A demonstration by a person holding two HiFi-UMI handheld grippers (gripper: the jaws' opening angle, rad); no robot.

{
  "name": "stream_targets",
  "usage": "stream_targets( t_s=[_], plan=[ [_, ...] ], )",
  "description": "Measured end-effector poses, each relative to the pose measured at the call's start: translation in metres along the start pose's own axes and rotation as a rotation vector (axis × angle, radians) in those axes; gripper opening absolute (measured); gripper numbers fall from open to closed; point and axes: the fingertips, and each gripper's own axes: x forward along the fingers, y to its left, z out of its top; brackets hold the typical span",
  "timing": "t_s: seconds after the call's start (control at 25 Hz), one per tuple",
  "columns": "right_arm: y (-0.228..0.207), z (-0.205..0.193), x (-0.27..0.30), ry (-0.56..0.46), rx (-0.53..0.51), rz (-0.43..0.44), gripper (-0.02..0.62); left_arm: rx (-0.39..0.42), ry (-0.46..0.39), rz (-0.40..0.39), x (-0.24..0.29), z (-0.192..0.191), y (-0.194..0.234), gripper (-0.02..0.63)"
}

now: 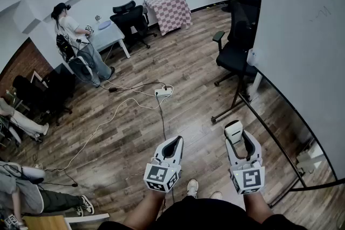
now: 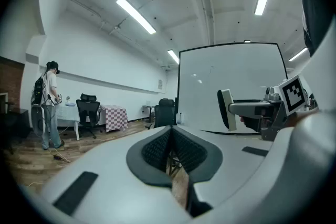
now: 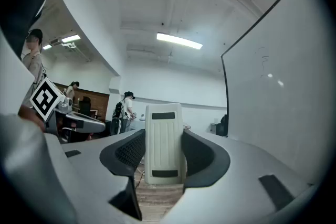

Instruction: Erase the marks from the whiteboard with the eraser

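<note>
A large whiteboard on a black stand fills the right of the head view, with faint marks high on it. My right gripper is shut on a white eraser, held low over the wooden floor, apart from the board. In the right gripper view the eraser stands upright between the jaws, the whiteboard and its faint marks to the right. My left gripper is shut on nothing. The left gripper view shows the whiteboard ahead and the eraser edge-on.
A black office chair stands against the board's left edge, by the stand's legs. A power strip and cables lie on the floor ahead. Farther off are another chair, a checkered table and a standing person.
</note>
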Motion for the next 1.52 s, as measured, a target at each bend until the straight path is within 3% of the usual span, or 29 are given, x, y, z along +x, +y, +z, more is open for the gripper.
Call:
stream_targets(
  t_s=[0.36,0.68,0.96,1.24,1.52],
  plan=[
    [-0.011,-0.011,0.012,0.027,0.016,-0.015,0.244,-0.015,-0.001,-0.031,0.019,0.0,-0.002,0.02],
    [-0.024,-0.007,0.033,-0.046,0.132,-0.073,0.245,0.019,-0.02,-0.155,0.051,0.004,-0.006,0.02],
    [-0.034,-0.007,0.051,-0.038,0.127,-0.146,0.247,0.009,-0.036,-0.224,0.08,0.008,0.005,0.02],
    [-0.072,-0.03,0.07,-0.006,0.131,-0.217,0.247,0.02,-0.035,-0.288,0.128,0.005,0.001,0.02],
    [-0.121,-0.028,0.104,-0.026,0.133,-0.244,0.247,0.027,-0.024,-0.336,0.194,0.014,-0.004,0.02]
  ],
)
